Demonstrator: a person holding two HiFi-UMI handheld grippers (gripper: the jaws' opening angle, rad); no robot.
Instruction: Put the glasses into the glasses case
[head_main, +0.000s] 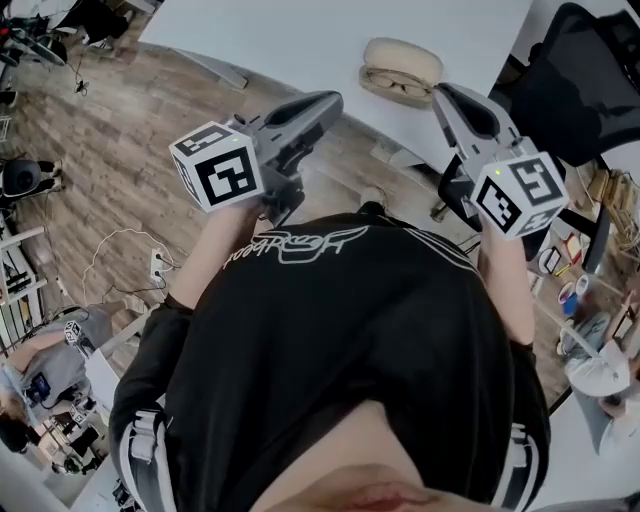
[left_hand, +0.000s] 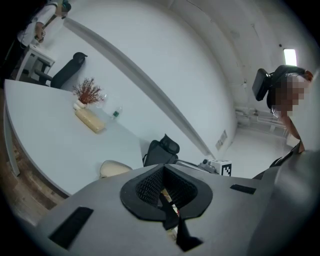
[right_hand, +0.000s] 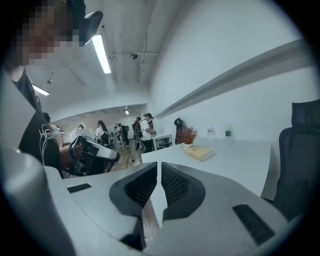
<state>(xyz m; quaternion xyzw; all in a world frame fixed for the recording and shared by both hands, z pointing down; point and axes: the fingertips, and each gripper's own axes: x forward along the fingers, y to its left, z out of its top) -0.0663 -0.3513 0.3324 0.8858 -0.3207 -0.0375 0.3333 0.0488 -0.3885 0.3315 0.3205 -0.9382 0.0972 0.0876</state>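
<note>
A beige glasses case (head_main: 403, 55) sits near the front edge of the white table (head_main: 300, 35). Thin-framed glasses (head_main: 395, 86) lie at its near side; I cannot tell whether they rest inside the case's lower half. Both grippers hover in front of the table, short of it. My left gripper (head_main: 330, 100) is to the left of the case, and my right gripper (head_main: 445, 92) is just to its right. Each is shut with nothing between the pads. The left gripper view shows its jaws (left_hand: 162, 182) together and the case (left_hand: 114, 168) beyond. The right gripper (right_hand: 159, 182) also shows its pads together.
A black office chair (head_main: 575, 80) stands at the table's right end. Farther along the table lie a beige book (left_hand: 90, 121), a dried-flower vase (left_hand: 89, 93) and bottles. Wooden floor (head_main: 120, 150) spreads to the left with cables. A cluttered desk (head_main: 600, 350) is at lower right. People stand far back.
</note>
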